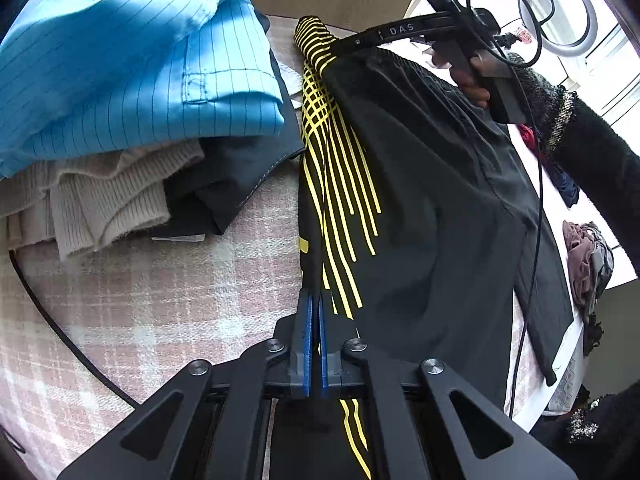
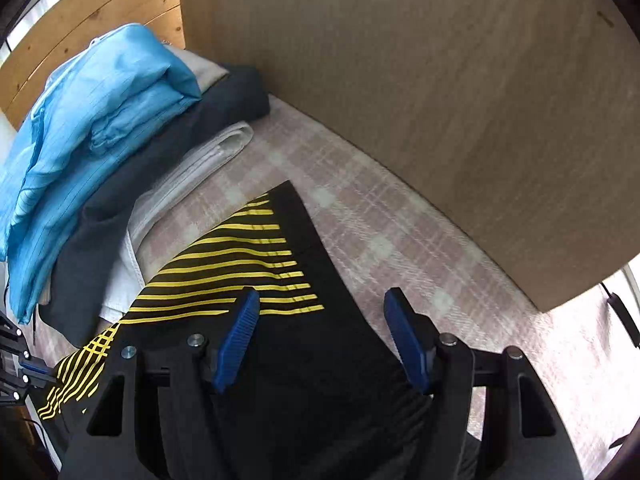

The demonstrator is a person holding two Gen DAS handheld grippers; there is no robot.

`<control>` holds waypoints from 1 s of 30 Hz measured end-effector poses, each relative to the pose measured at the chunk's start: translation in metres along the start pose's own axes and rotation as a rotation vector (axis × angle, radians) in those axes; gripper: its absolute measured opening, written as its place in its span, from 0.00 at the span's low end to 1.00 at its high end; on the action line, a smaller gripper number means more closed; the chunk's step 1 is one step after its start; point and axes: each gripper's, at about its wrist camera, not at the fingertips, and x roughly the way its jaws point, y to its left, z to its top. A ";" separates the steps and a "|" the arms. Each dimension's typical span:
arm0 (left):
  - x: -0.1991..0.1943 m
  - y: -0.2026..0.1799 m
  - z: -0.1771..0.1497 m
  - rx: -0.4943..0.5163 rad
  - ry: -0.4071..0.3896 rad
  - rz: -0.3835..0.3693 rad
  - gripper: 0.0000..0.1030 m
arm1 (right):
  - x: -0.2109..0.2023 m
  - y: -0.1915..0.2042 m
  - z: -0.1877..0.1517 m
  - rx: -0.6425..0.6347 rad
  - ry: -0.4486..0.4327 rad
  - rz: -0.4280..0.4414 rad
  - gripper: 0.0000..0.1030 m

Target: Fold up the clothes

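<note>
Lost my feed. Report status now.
Left gripper shut on black shorts. Right gripper open above them. Folded pile alongside, apart.

— What stands behind the bed?
— A tall tan wooden board [image 2: 420, 100], rising from the pink plaid blanket [image 2: 400, 240].
— And by the window?
— A white ring light [image 1: 558, 12], with a black cable [image 1: 534, 220] hanging.

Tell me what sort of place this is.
Probably a bedroom, used for filming: a pink plaid blanket lies against a wooden headboard, with a stack of folded clothes on it, and a ring light stands by the window.
</note>
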 end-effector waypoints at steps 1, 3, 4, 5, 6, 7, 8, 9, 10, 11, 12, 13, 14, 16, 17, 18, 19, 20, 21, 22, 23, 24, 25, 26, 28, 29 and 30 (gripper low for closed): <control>-0.005 0.005 -0.003 -0.005 -0.004 -0.006 0.01 | -0.002 0.003 -0.001 -0.017 -0.004 -0.014 0.49; -0.006 0.010 -0.002 -0.028 -0.012 -0.020 0.01 | -0.008 0.007 -0.003 -0.046 -0.013 -0.053 0.12; -0.006 0.011 -0.002 -0.047 -0.018 -0.028 0.01 | -0.016 0.005 -0.003 -0.047 -0.020 -0.076 0.07; -0.011 0.013 -0.004 -0.062 -0.028 -0.041 0.01 | -0.026 0.002 -0.003 -0.042 -0.029 -0.070 0.07; -0.016 0.016 -0.006 -0.080 -0.044 -0.062 0.01 | -0.036 -0.001 -0.003 -0.037 -0.048 -0.059 0.07; -0.023 0.021 -0.009 -0.105 -0.061 -0.093 0.01 | -0.046 -0.003 -0.004 -0.034 -0.075 -0.057 0.07; -0.028 0.027 -0.013 -0.138 -0.075 -0.119 0.01 | -0.056 -0.006 -0.004 -0.032 -0.102 -0.056 0.07; -0.029 0.034 -0.016 -0.165 -0.079 -0.136 0.01 | -0.058 -0.008 -0.004 -0.026 -0.099 -0.065 0.08; -0.026 0.037 -0.017 -0.177 -0.071 -0.148 0.01 | -0.049 -0.009 -0.002 -0.015 -0.062 -0.086 0.10; -0.023 0.041 -0.019 -0.190 -0.061 -0.148 0.01 | -0.041 -0.011 0.000 -0.004 -0.026 -0.107 0.22; -0.020 0.045 -0.019 -0.203 -0.047 -0.123 0.02 | -0.033 -0.014 0.003 0.009 0.015 -0.137 0.31; -0.017 0.048 -0.020 -0.214 -0.035 -0.106 0.02 | -0.032 -0.017 0.003 0.030 0.034 -0.152 0.31; -0.017 0.049 -0.019 -0.220 -0.031 -0.101 0.03 | -0.040 -0.021 0.001 0.056 0.022 -0.139 0.31; -0.027 0.051 -0.019 -0.216 -0.048 -0.074 0.03 | -0.060 -0.031 -0.006 0.119 -0.013 -0.109 0.31; -0.033 0.051 -0.018 -0.209 -0.058 -0.056 0.06 | -0.080 -0.039 -0.013 0.167 -0.048 -0.088 0.31; -0.040 0.049 -0.018 -0.195 -0.070 -0.035 0.09 | -0.101 -0.047 -0.023 0.217 -0.083 -0.067 0.31; -0.045 0.048 -0.016 -0.183 -0.080 -0.030 0.14 | -0.122 -0.055 -0.035 0.269 -0.116 -0.047 0.31; -0.050 0.047 -0.015 -0.174 -0.089 -0.028 0.14 | -0.145 -0.064 -0.049 0.315 -0.144 -0.040 0.31; -0.057 0.046 -0.015 -0.167 -0.097 -0.030 0.14 | -0.168 -0.072 -0.066 0.355 -0.166 -0.046 0.32; -0.061 0.044 -0.015 -0.156 -0.104 -0.030 0.14 | -0.192 -0.079 -0.083 0.394 -0.188 -0.053 0.32; -0.065 0.042 -0.014 -0.145 -0.109 -0.029 0.15 | -0.213 -0.086 -0.099 0.428 -0.208 -0.065 0.32; -0.068 0.038 -0.014 -0.134 -0.112 -0.024 0.15 | -0.228 -0.090 -0.113 0.455 -0.224 -0.083 0.32; -0.072 0.034 -0.014 -0.123 -0.114 -0.019 0.15 | -0.241 -0.093 -0.128 0.480 -0.242 -0.096 0.32; -0.076 0.031 -0.013 -0.112 -0.117 -0.014 0.15 | -0.257 -0.097 -0.144 0.506 -0.262 -0.103 0.32; -0.085 0.020 -0.015 -0.106 -0.124 -0.005 0.15 | -0.288 -0.105 -0.176 0.553 -0.311 -0.109 0.32; -0.090 0.014 -0.017 -0.107 -0.129 -0.007 0.15 | -0.305 -0.109 -0.191 0.571 -0.338 -0.110 0.32; -0.096 0.007 -0.021 -0.104 -0.133 -0.007 0.15 | -0.322 -0.114 -0.206 0.585 -0.366 -0.108 0.34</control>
